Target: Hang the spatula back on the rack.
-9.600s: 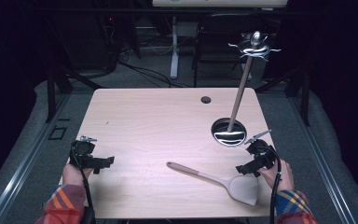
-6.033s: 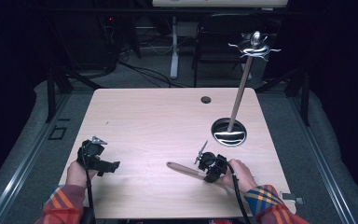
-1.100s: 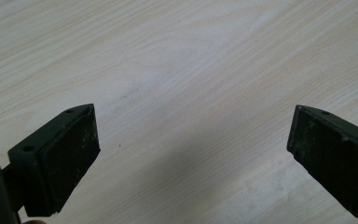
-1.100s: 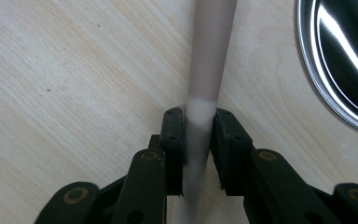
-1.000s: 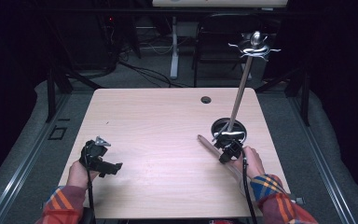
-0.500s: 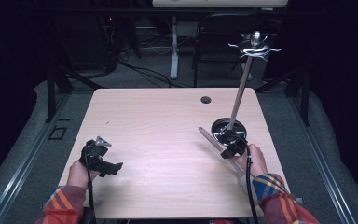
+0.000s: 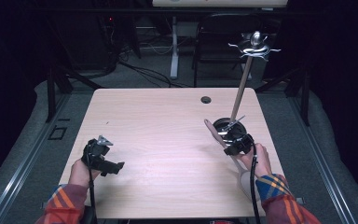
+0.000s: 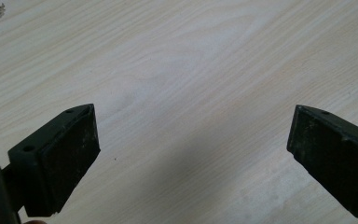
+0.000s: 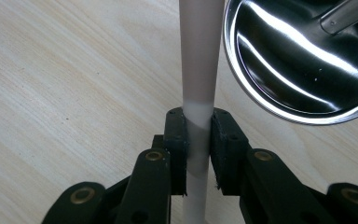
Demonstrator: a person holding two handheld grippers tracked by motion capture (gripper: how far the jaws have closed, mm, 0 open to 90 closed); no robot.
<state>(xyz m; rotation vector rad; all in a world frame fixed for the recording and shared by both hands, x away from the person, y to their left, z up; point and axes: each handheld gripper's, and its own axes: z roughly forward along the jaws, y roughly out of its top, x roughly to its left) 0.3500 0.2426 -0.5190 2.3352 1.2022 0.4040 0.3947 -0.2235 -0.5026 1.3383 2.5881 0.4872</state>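
1. Lifted off the table (image 7: 168, 121) since the first frame, the spatula (image 7: 213, 130) now sits clamped by its handle in the right gripper (image 7: 235, 144), handle tip pointing up and away beside the stand (image 7: 242, 88)
2. Right jaws are closed tight on the pale handle (image 9: 196, 70), just beside the shiny round base (image 9: 303, 65)
3. Left gripper (image 7: 103, 156) rests near the table's front left, jaws wide apart and empty
4. Step in hand looks like carrying the spatula to hang it; next the handle end must rise to a hook (image 7: 254, 46) at the top
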